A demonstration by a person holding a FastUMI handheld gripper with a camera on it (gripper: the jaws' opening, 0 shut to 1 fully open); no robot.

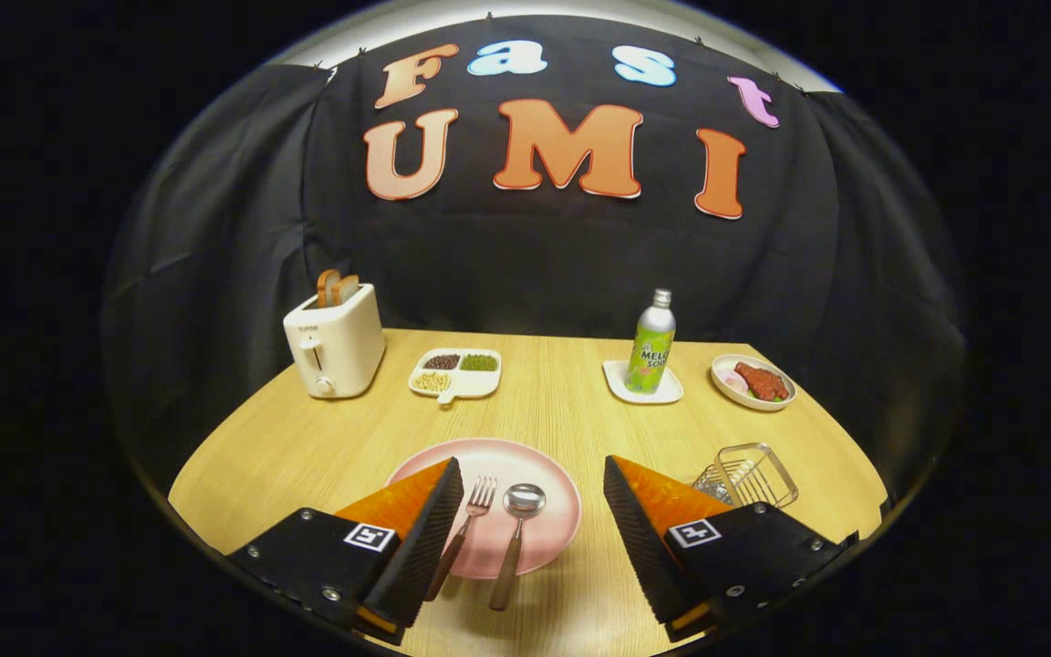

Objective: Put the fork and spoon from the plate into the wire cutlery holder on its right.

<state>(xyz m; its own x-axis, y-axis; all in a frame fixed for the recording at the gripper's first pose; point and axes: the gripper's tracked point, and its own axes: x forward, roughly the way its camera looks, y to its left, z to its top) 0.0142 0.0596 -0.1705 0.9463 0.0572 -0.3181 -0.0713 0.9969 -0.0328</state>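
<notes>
A pink plate [544, 538] lies on the wooden table just ahead of my fingers. On it rest a fork [469, 522] with a wooden handle, on the left, and a spoon [516, 529] beside it, handles pointing toward me and reaching over the plate's near rim. The wire cutlery holder [749, 474] stands to the plate's right, partly behind my right finger. My gripper [533, 497] is open, its fingers wide apart above the plate, with the fork and spoon lying between them, untouched.
At the back of the table stand a cream toaster [336, 347] with bread slices, a divided dish [455, 372] of beans, a green soda bottle [651, 347] on a white coaster, and a bowl [754, 381] with food.
</notes>
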